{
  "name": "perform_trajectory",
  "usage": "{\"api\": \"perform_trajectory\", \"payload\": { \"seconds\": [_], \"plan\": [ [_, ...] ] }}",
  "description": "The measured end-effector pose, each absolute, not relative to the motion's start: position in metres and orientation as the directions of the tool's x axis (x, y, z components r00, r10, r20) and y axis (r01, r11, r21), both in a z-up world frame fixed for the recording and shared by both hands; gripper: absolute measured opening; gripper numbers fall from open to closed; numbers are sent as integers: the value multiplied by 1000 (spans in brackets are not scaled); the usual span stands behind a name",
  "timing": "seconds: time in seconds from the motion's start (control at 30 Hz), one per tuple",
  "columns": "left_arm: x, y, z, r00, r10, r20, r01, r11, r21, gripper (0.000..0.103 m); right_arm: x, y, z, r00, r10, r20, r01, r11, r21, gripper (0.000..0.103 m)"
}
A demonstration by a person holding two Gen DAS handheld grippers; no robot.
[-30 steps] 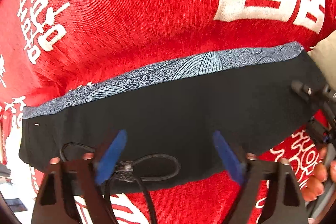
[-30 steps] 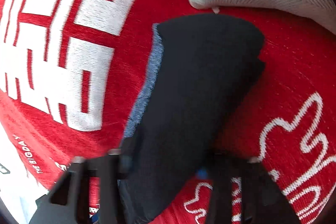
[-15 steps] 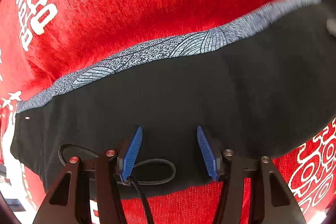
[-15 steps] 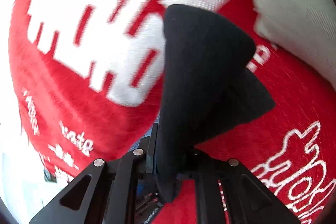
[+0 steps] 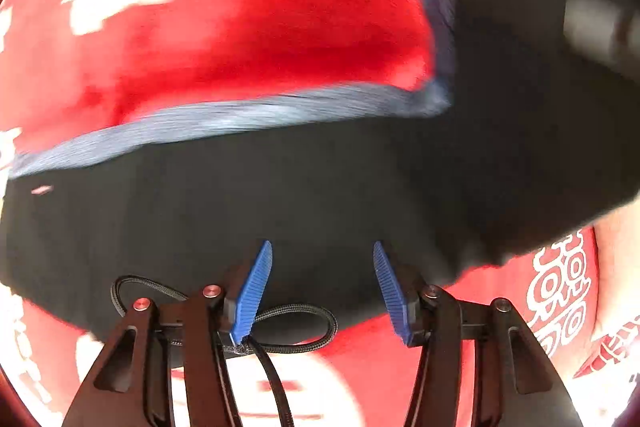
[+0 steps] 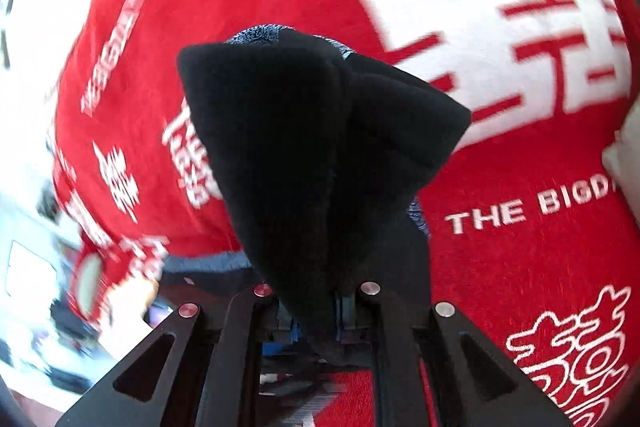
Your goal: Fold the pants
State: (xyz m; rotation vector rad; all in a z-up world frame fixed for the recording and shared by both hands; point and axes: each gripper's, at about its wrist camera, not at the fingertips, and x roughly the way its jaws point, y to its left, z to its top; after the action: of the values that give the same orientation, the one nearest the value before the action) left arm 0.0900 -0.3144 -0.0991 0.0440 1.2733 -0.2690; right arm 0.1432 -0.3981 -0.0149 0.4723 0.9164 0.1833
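Now | right hand-held gripper (image 6: 316, 311) clamps black pants (image 6: 320, 155) | red cloth (image 6: 520, 247) beneath

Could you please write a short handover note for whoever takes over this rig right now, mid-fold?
Right gripper: shut on a bunched end of the black pants, lifted off the red blanket.
Left gripper: jaws closing, over the black cloth near the drawstring; pads not visibly pressing on anything.
Pants: most of the garment lies spread on the red blanket, its patterned blue-grey band along the far edge; the right-hand end is raised.
Done: one end picked up.
Left: probably lay the raised end over the flat part, release, then smooth and finish the fold.
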Motion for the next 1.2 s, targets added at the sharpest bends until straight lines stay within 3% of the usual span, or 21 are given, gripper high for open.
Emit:
{"api": "perform_trajectory", "payload": {
  "seconds": [0.03, 0.07, 0.13, 0.3, 0.4, 0.43, 0.5, 0.57, 0.6, 0.7, 0.83, 1.1, 1.13, 1.2],
  "plan": [
    [89, -291, -94, 269, -163, -949, 202, 973, -110, 56, 149, -377, -16, 587, 327, -741, 25, 907, 420, 13],
    [88, -270, -91, 264, -153, -952, 180, 978, -107, 70, 152, -358, -19, 573, 299, -763, 7, 930, 369, 13],
    [86, -217, -88, 267, -118, -957, 125, 988, -87, 81, 159, -319, -28, 547, 243, -801, -20, 960, 278, 13],
    [93, -122, -93, 274, -4, -962, 73, 997, 17, 81, 169, -218, -88, 489, 11, -872, -101, 994, -44, 16],
    [98, -77, -102, 248, -4, -969, 25, 1000, 3, 81, 168, -163, -133, 467, -186, -865, -176, 939, -297, 27],
    [99, -65, -103, 242, -8, -970, 13, 1000, -5, 81, 164, -149, -144, 479, -252, -841, -204, 900, -386, 38],
    [99, -53, -101, 240, -21, -970, -1, 1000, -22, 81, 152, -128, -148, 523, -300, -798, -252, 840, -481, 45],
    [101, -50, -99, 240, -41, -970, 4, 999, -42, 81, 138, -127, -138, 529, -232, -816, -302, 847, -436, 57],
    [100, -51, -95, 238, -54, -970, 13, 999, -53, 81, 130, -127, -130, 521, -197, -831, -324, 854, -406, 59],
    [114, -74, -90, 239, -129, -962, 81, 990, -113, 81, 113, -136, -111, 501, -146, -853, -318, 886, -338, 59],
    [127, -112, -68, 245, -238, -940, 198, 961, -192, 81, 109, -183, -88, 451, -113, -885, -178, 961, -214, 62],
    [142, -195, -77, 146, -378, -914, 317, 893, -319, 81, 88, -239, -90, 396, -82, -915, 7, 996, -86, 62],
    [152, -193, -91, 129, -386, -913, 317, 889, -331, 79, 87, -243, -90, 392, -71, -917, 17, 997, -70, 62],
    [151, -199, -99, 96, -402, -911, 324, 878, -353, 55, 80, -250, -86, 389, -55, -920, 34, 998, -45, 62]
  ]
}}
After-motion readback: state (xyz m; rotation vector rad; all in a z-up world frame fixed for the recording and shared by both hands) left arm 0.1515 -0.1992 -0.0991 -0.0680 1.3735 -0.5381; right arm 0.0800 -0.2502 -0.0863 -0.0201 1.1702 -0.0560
